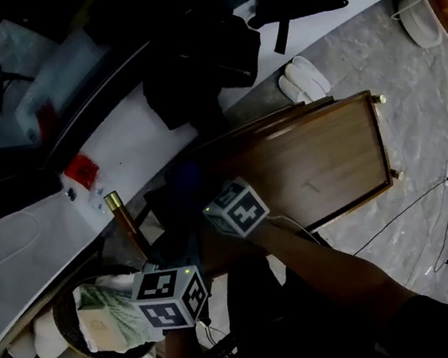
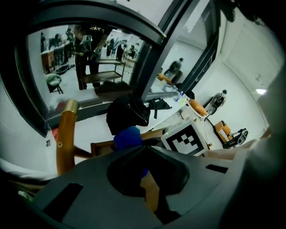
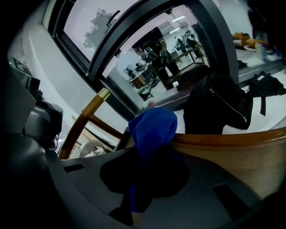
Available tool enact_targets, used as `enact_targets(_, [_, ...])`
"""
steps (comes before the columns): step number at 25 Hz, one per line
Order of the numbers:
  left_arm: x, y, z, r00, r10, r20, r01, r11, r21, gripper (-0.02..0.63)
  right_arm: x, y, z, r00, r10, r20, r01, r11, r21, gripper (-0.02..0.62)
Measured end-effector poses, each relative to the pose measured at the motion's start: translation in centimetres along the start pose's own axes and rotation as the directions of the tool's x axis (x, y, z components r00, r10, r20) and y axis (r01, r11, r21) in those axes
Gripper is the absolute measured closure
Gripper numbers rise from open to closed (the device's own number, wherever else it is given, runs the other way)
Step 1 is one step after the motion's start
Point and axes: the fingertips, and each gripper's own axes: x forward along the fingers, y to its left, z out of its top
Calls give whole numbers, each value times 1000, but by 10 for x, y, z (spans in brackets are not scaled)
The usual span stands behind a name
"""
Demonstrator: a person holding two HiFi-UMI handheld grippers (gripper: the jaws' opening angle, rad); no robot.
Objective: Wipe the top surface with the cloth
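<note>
So the right gripper (image 3: 142, 179) is pinching the blue cloth (image 3: 153, 127) at the wooden table (image 1: 315, 163) edge, and the left gripper (image 2: 147, 179) has its jaws nearly closed.

We find the head view dim and underexposed, its corners black with fisheye vignetting. In both gripper views the window (image 3: 89, 27) beyond the jaws is bright and washed pale, while everything nearest the jaws sits shadowed and soft, straight lines bowing toward the edges.
</note>
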Motion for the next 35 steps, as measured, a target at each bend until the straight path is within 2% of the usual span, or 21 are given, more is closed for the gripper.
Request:
enact_targets(7, [51,-39,6,1000,4,-26,-3,1000,11,597,-57,-64,-7,997,-67,30,67,998,1,532])
enact_targets(18, [134,-116,11,998,-2,-65,2,1000,-12,597,-156,-153,-16,985,-160,68,159,987,26,532])
enact_targets(28, [192,-198,26,995,-64,-79,67,997,35,597,-222,-226,-25,964,-249,94,246,968,44,532])
enact_targets(35, [224,-251,36,990,-110,-84,116,991,63,597,-274,-272,-28,935,-334,116,332,943,38,532])
